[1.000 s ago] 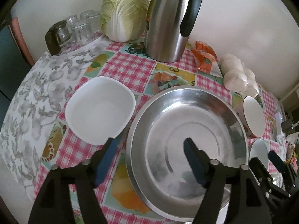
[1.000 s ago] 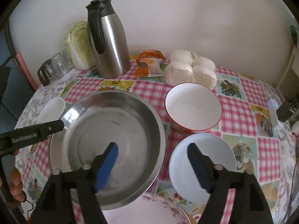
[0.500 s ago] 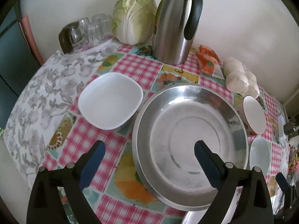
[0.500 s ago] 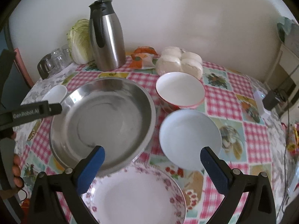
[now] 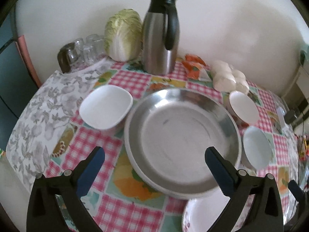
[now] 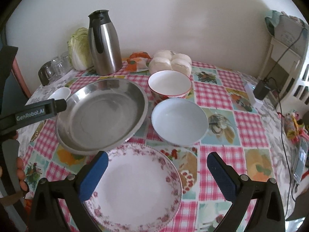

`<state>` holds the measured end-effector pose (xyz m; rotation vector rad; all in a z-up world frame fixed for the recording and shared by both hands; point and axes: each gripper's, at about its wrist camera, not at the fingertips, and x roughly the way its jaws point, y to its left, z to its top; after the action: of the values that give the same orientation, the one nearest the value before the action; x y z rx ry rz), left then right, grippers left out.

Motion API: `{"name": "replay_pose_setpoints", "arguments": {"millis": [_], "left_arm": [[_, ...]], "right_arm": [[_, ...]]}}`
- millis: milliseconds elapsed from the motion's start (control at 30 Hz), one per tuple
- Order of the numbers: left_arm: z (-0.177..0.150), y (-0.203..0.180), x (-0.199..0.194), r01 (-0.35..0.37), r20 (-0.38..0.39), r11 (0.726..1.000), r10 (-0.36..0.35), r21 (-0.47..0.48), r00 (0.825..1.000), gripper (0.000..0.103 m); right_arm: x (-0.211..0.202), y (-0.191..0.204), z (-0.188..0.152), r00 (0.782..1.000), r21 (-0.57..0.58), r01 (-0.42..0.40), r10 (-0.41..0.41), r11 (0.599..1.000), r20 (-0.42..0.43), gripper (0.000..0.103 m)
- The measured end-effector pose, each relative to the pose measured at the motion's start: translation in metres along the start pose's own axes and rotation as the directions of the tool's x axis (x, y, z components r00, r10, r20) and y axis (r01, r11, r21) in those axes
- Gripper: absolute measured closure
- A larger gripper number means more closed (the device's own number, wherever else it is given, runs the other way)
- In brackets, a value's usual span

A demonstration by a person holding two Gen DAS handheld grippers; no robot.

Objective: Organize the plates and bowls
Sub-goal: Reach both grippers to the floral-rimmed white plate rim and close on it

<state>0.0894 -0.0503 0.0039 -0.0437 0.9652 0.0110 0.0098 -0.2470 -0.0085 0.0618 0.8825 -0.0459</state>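
A wide steel basin sits mid-table on a white plate whose rim shows beneath it. My left gripper hovers over the basin's near edge, its jaws opening with nothing between them. A white square bowl lies left of the basin. My right gripper stands open above a floral plate, gripping nothing. Beyond it are a pale blue bowl and a red-rimmed bowl. The basin is to their left.
At the back stand a steel thermos, a cabbage, upturned glasses, a bag of white buns and an orange packet. A charger and cables lie at the table's right edge, beside a white shelf.
Both grippers had a finger inside the basin's rim; they have opened wide and pulled back toward the near edge. The basin stays where it was, and the floral plate has come into view.
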Motion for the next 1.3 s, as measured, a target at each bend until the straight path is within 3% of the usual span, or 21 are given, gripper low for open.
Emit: {"name": "replay_pose_setpoints", "arguments": {"millis": [233, 433, 767, 1033, 1300], "left_arm": [[-0.021, -0.019, -0.005, 0.012, -0.034, 0.996, -0.009, 0.087, 0.999, 0.000], [-0.037, -0.032, 0.004, 0.024, -0.114, 0.992, -0.010, 0.121, 0.993, 0.000], [-0.054, -0.034, 0.040, 0.037, -0.277, 0.996, -0.014, 0.078, 0.961, 0.000], [-0.061, -0.042, 0.053, 0.075, -0.328, 0.994, -0.044, 0.082, 0.944, 0.001], [-0.072, -0.051, 0.070, 0.097, -0.385, 0.991, -0.055, 0.091, 0.921, 0.030]], "right_arm": [[-0.001, -0.012, -0.018, 0.999, 0.044, 0.023, -0.021, 0.999, -0.033, 0.000], [0.014, -0.021, -0.032, 0.994, 0.071, 0.005, 0.003, 0.997, -0.112, 0.000], [0.051, -0.046, -0.050, 0.965, 0.212, -0.014, 0.069, 0.977, -0.253, 0.000], [0.068, -0.066, -0.060, 0.950, 0.341, -0.066, 0.164, 0.938, -0.266, 0.005], [0.084, -0.078, -0.068, 0.929, 0.416, -0.083, 0.221, 0.906, -0.296, 0.027]]}}
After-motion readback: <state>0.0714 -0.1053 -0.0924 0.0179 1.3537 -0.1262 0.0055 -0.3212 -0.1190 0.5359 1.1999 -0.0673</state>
